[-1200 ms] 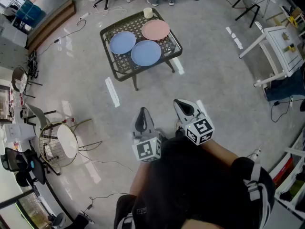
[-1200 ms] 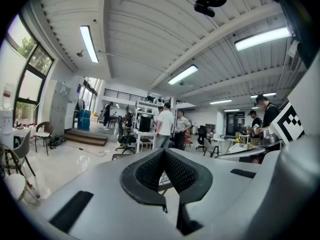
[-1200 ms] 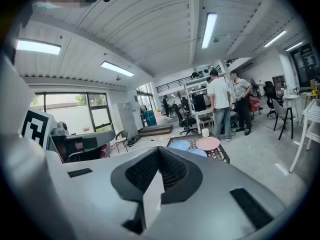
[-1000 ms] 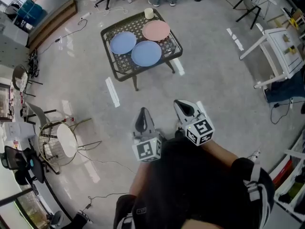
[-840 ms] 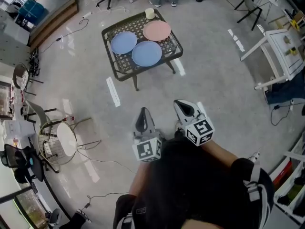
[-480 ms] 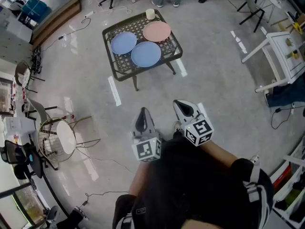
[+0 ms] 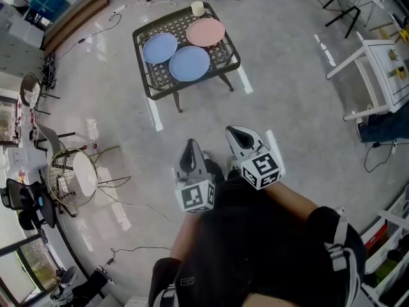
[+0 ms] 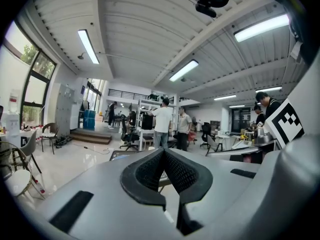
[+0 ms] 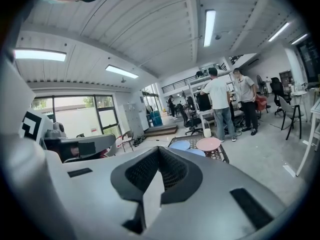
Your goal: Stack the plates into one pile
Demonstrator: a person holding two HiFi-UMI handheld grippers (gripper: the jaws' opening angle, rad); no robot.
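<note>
Head view: the three plates lie unstacked on a dark metal mesh counter (image 7: 185, 89), well ahead of the person on the grey floor (image 7: 287, 114). One blue plate (image 7: 160, 48) sits at the left, a second blue plate (image 7: 189, 63) sits nearest the person, and a pink plate (image 7: 206, 32) sits at the right. They lie side by side with rims close; contact cannot be judged. A white cup (image 7: 197, 8) stands at the far edge, beside the pink plate. The left tongs (image 7: 190, 148) and right tongs (image 7: 234, 133) are held low near the person's body, both pointing toward the counter and well apart from it. In each gripper view the jaw tips meet with nothing between them: both tongs are closed and empty. People stand beyond the counter.
</note>
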